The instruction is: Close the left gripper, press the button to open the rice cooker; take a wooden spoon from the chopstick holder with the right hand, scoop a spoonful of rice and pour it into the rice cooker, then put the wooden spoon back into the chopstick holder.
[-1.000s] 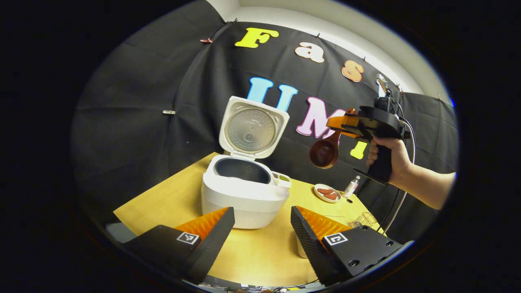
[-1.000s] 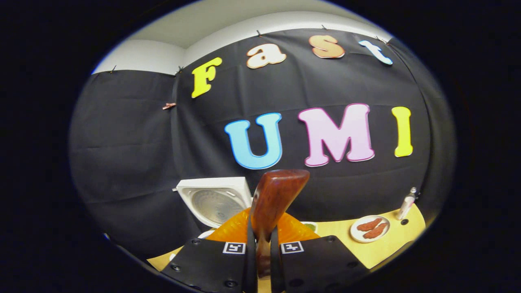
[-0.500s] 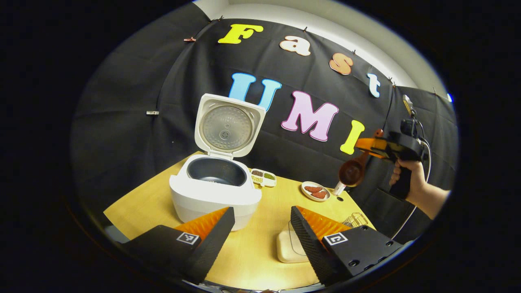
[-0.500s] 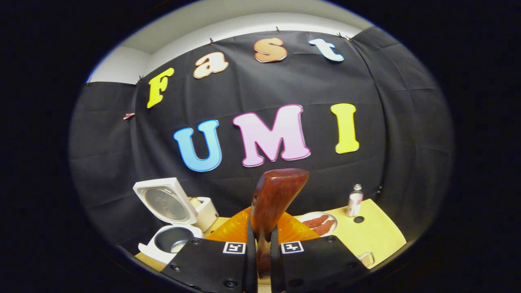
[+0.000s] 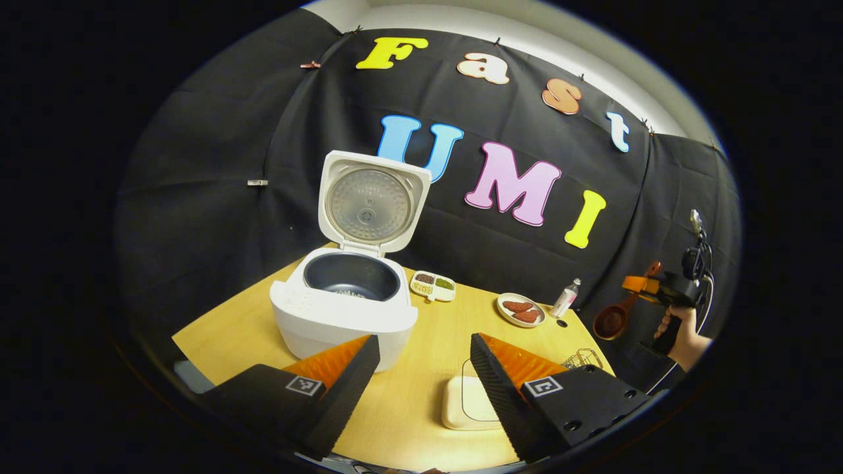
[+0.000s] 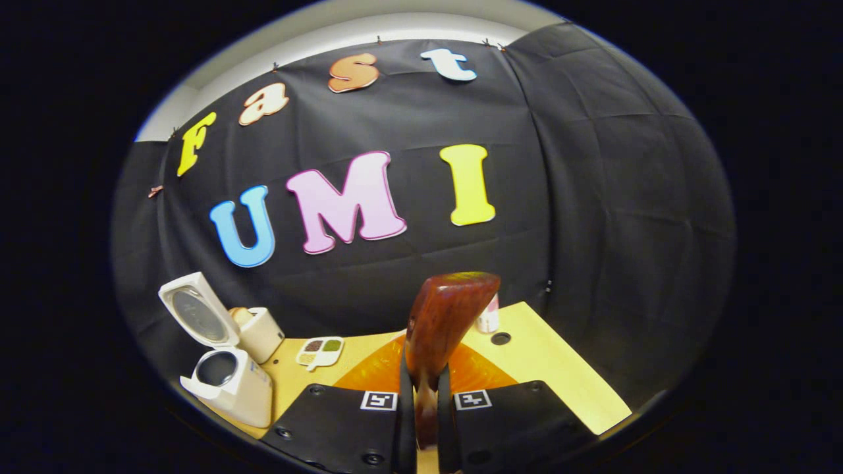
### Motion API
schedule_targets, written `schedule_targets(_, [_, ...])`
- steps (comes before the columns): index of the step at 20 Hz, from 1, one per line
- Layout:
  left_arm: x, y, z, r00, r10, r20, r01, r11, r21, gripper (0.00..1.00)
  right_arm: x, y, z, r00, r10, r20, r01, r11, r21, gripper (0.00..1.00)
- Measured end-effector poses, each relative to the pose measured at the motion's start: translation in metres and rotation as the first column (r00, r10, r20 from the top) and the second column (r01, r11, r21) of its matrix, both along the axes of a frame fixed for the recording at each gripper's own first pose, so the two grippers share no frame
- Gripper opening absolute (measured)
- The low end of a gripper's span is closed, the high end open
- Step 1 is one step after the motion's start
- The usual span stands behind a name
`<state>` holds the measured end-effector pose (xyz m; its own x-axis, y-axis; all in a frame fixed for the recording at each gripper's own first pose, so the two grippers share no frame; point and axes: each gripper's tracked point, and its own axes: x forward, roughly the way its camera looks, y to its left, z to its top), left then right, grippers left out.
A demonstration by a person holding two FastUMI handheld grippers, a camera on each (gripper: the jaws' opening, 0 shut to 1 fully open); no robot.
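The white rice cooker stands on the wooden table with its lid up and the dark pot exposed. My left gripper hovers open in front of it, holding nothing. At the far right, beyond the table's edge, a hand holds my right gripper, which is shut on the wooden spoon, bowl hanging down. In the right gripper view the spoon rises between the closed fingers of the right gripper, with the cooker low on the left. A wire chopstick holder sits at the table's right front.
A pale lidded box lies on the table behind my left gripper's right finger. A divided dish of grains, a plate with reddish pieces and a small bottle line the back. The grain dish and bottle also show beside the spoon.
The right gripper has carried the spoon right and downward, away from the cooker to beyond the table's right edge. The left gripper stays open, with its view shifted only slightly.
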<state>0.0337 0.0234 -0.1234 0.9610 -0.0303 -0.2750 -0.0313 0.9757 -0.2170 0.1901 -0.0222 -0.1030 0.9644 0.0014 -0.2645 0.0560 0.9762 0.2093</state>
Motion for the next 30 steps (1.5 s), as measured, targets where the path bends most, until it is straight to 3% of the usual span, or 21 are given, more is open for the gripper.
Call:
schedule_targets(5, [0.004,-0.013,-0.007,0.999,0.031,-0.029,-0.031,0.999,0.005,0.95,0.008,-0.059,-0.058,0.991,-0.117,-0.071,0.121,0.991,0.059,0.17])
schedule_targets(9, [0.005,-0.018,-0.006,0.998,0.05,-0.041,-0.049,0.998,0.033,0.95,0.006,-0.083,-0.102,0.974,-0.171,-0.15,0.189,0.975,0.113,0.17])
schedule_targets(11, [0.005,-0.018,-0.006,0.997,0.054,-0.046,-0.052,0.998,0.046,0.95,0.004,-0.083,-0.117,0.97,-0.17,-0.173,0.191,0.975,0.115,0.17])
schedule_targets(16, [0.007,-0.019,-0.004,0.994,0.093,-0.048,-0.094,0.995,-0.016,0.95,0.004,-0.069,-0.149,0.963,-0.144,-0.227,0.171,0.98,0.1,0.17])
schedule_targets(22, [-0.005,-0.013,-0.006,0.992,0.114,-0.061,-0.114,0.993,-0.008,0.95,0.0,-0.067,-0.177,0.942,-0.145,-0.302,0.187,0.976,0.114,0.19])
schedule_targets(23, [-0.007,-0.011,-0.006,0.991,0.119,-0.062,-0.119,0.993,-0.008,0.95,-0.001,-0.068,-0.176,0.942,-0.146,-0.301,0.188,0.976,0.112,0.16])
schedule_targets(24, [-0.009,-0.01,-0.005,0.991,0.122,-0.06,-0.123,0.992,-0.009,0.95,0.0,-0.07,-0.175,0.945,-0.147,-0.294,0.186,0.976,0.111,0.21])
schedule_targets(25, [-0.01,-0.009,-0.005,0.99,0.125,-0.058,-0.126,0.992,-0.011,0.95,-0.001,-0.071,-0.169,0.947,-0.144,-0.286,0.182,0.977,0.109,0.17])
schedule_targets(26, [-0.01,-0.01,-0.004,0.99,0.127,-0.057,-0.128,0.992,-0.014,0.95,-0.003,-0.071,-0.166,0.948,-0.137,-0.288,0.174,0.978,0.11,0.34])
schedule_targets(27, [-0.009,-0.01,-0.004,0.991,0.125,-0.056,-0.126,0.992,-0.018,0.95,-0.007,-0.069,-0.165,0.948,-0.125,-0.293,0.164,0.98,0.112,0.58])
schedule_targets(28, [-0.009,-0.011,-0.002,0.991,0.123,-0.053,-0.125,0.992,-0.022,0.95,-0.01,-0.069,-0.164,0.948,-0.119,-0.296,0.158,0.982,0.108,0.46])
schedule_targets(30, [-0.006,-0.011,0.003,0.992,0.12,-0.041,-0.121,0.992,-0.027,0.95,-0.015,-0.073,-0.161,0.949,-0.113,-0.293,0.143,0.986,0.083,0.81])
